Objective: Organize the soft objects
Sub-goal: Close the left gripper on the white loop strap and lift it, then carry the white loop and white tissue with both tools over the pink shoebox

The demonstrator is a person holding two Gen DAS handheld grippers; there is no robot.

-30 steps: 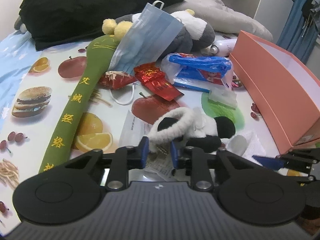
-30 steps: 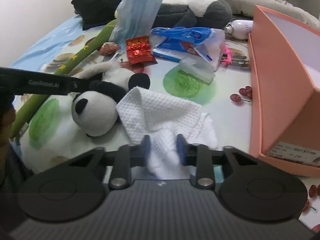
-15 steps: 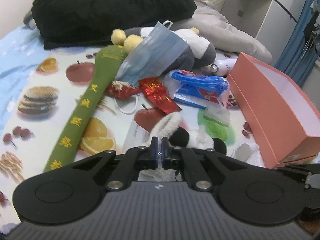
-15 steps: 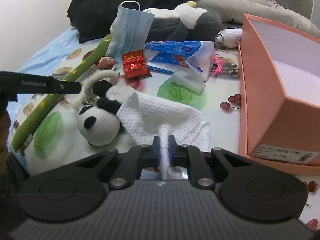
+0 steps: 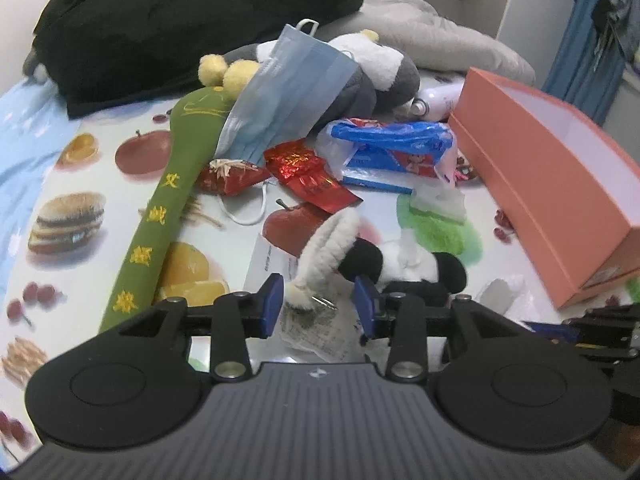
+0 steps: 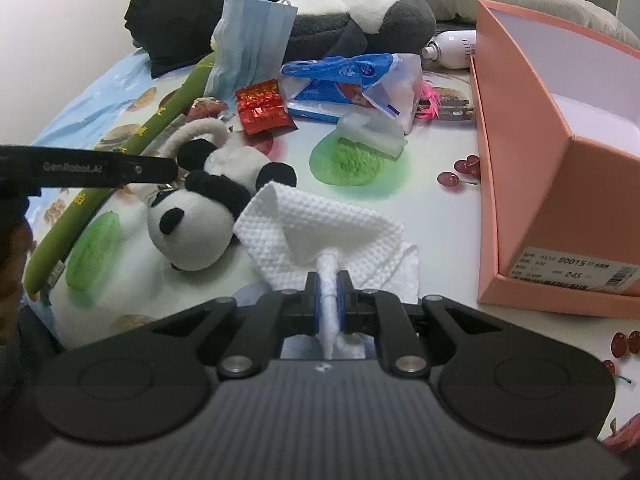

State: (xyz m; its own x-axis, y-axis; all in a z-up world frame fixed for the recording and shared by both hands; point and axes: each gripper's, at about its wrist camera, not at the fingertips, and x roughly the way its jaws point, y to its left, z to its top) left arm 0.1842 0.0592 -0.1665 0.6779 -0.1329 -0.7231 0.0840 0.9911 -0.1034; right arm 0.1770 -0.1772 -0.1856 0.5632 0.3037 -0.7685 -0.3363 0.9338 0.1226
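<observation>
A small panda plush (image 5: pixel 400 268) with a white fluffy loop (image 5: pixel 328 240) lies on the fruit-print cloth. My left gripper (image 5: pixel 319 306) hovers at the loop's near end. Its jaws are opening, and the loop's tip and a metal ring sit between the pads without being pressed. In the right wrist view the panda plush (image 6: pixel 200 216) lies left of a white waffle cloth (image 6: pixel 320 224). My right gripper (image 6: pixel 330 296) is shut on a twisted fold of that cloth. The left gripper's finger (image 6: pixel 92 168) reaches in from the left, beside the panda.
An open orange box (image 5: pixel 560 200) stands at the right. Behind lie a long green plush (image 5: pixel 168 216), a blue face mask (image 5: pixel 288 96), a grey-and-white plush (image 5: pixel 384 68), red packets (image 5: pixel 308 172), a blue plastic bag (image 5: pixel 392 148) and a black garment (image 5: pixel 180 20).
The left jaws went shut near the panda's loop, then spread apart again. The right jaws closed on the white cloth and have stayed pinched on it.
</observation>
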